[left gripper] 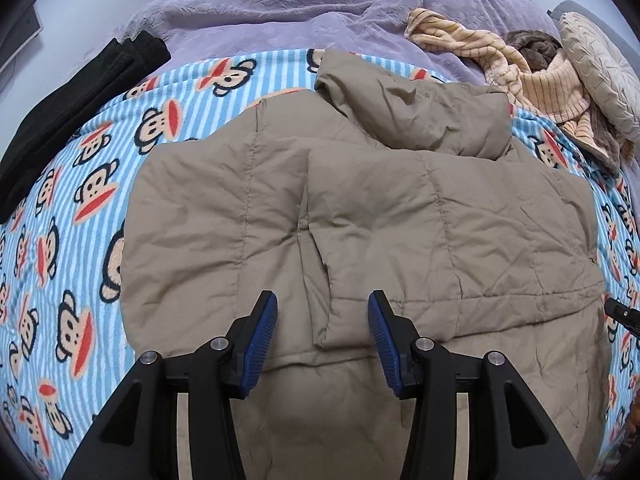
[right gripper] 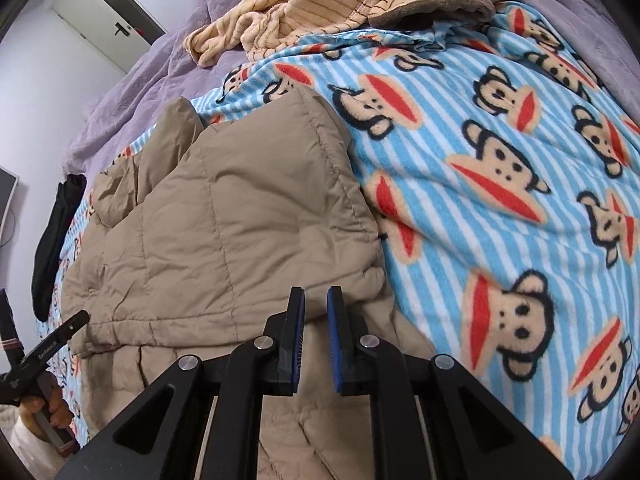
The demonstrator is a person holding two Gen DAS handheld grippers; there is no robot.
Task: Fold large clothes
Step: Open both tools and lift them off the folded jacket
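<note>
A tan quilted puffer jacket lies spread on a blue striped monkey-print blanket, with its sleeves folded over the body. My left gripper is open and empty, hovering over the jacket's lower middle. In the right wrist view the jacket fills the left half and the blanket the right. My right gripper is at the jacket's right edge, its jaws nearly closed with a narrow gap and no cloth between the pads. The left gripper's tip shows at the far left.
A folded black garment lies at the blanket's left edge. A purple bedspread covers the far bed. A striped cream garment and a pillow sit at the far right. A white door stands beyond.
</note>
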